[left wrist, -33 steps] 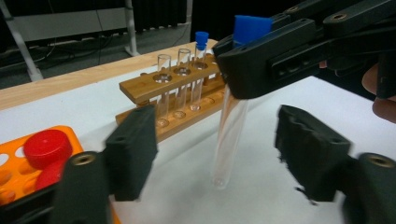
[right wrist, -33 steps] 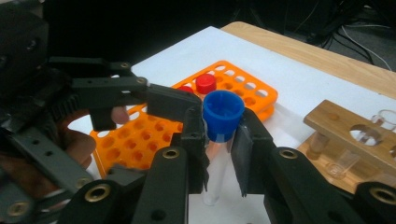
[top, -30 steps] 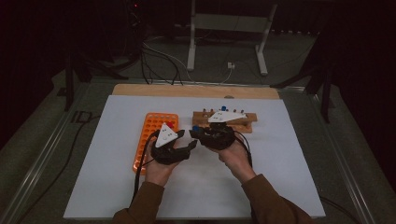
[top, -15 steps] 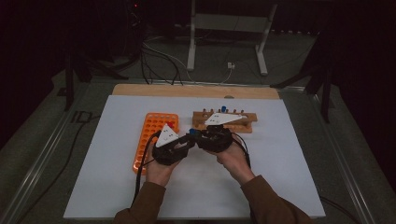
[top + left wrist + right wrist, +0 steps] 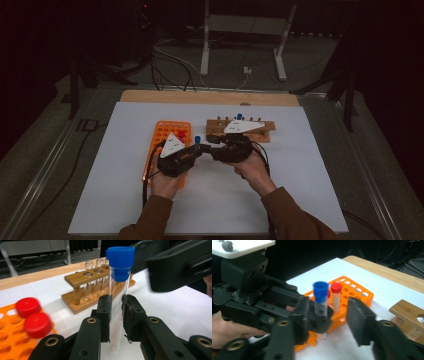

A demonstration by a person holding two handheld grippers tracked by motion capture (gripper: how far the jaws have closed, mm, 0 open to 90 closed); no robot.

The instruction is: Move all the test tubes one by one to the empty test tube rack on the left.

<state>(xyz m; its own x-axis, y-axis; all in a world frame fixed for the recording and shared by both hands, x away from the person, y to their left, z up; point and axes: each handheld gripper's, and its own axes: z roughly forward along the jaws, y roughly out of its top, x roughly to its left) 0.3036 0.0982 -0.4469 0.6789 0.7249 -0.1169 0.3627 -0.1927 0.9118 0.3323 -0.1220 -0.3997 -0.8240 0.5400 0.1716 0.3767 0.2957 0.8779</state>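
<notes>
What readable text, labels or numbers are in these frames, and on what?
None: no word, brand or number reads anywhere.
Blue-capped tube: no legible label on cap or glass.
Red-capped tube: faint marks down its side, too blurred to read.
Orange rack and wooden rack: no visible print.

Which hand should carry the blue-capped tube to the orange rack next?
Left. Its tongs are shut on the blue-capped tube; the right tongs have just been opening off it. The orange rack lies on the left side.
</notes>
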